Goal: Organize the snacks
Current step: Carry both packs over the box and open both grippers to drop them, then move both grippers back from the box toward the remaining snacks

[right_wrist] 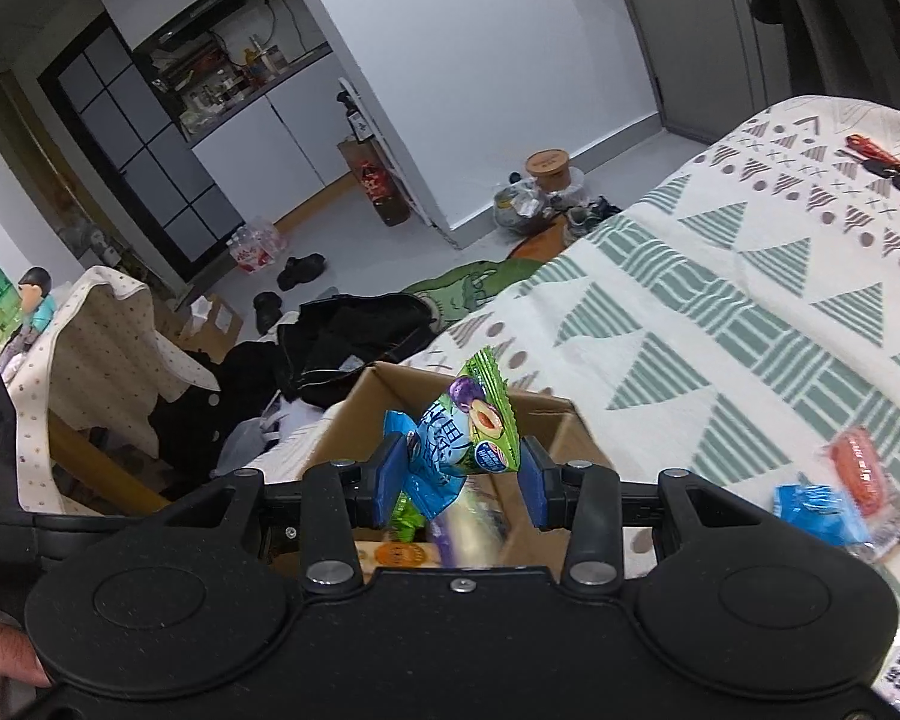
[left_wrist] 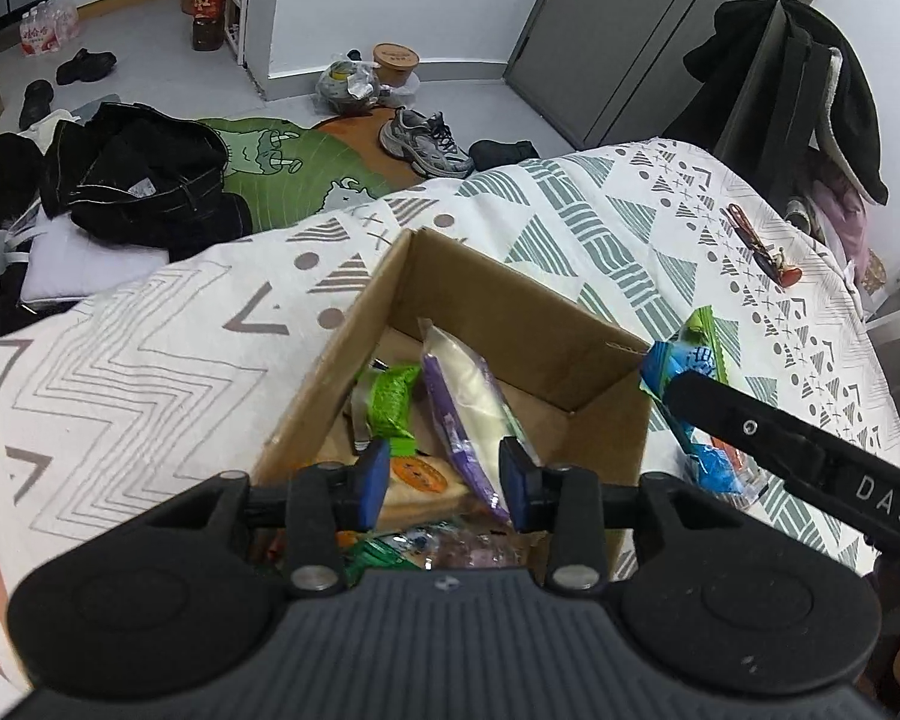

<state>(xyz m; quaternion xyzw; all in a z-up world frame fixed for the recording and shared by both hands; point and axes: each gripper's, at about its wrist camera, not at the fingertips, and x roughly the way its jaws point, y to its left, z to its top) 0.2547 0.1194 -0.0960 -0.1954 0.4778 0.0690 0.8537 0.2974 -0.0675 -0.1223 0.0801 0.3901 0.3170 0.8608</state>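
Right gripper (right_wrist: 461, 477): the blue-padded fingers (right_wrist: 390, 471) are closed on two small snack packets held together, a blue foil packet (right_wrist: 429, 459) and a green packet printed with plum pictures (right_wrist: 486, 420). The pair hangs above the open top of the brown cardboard box (right_wrist: 555, 426). From the left wrist view the same blue and green packets (left_wrist: 687, 360) show at the tip of the right gripper's black arm, just past the box's right corner.

Left gripper (left_wrist: 444, 477): its blue-padded fingers (left_wrist: 373, 480) stand apart with nothing between them, hovering over the near edge of the cardboard box (left_wrist: 510, 312).

Box contents: a long clear pouch with purple edging and pale filling (left_wrist: 465, 402) leans across the middle; a green wrapped snack (left_wrist: 393, 402) lies to its left; an orange round-labelled item (left_wrist: 417, 474) sits near the bottom, with further wrappers beneath that cannot be told apart.

Surroundings: the box rests on a bed covered by a white blanket with green and grey geometric patterns (right_wrist: 720, 324). On the blanket to the right lie a red sausage in clear wrap (right_wrist: 858, 471) and a blue packet (right_wrist: 819, 510), touching each other. Red-handled keys (left_wrist: 762, 252) lie farther up the blanket, well apart from the box.
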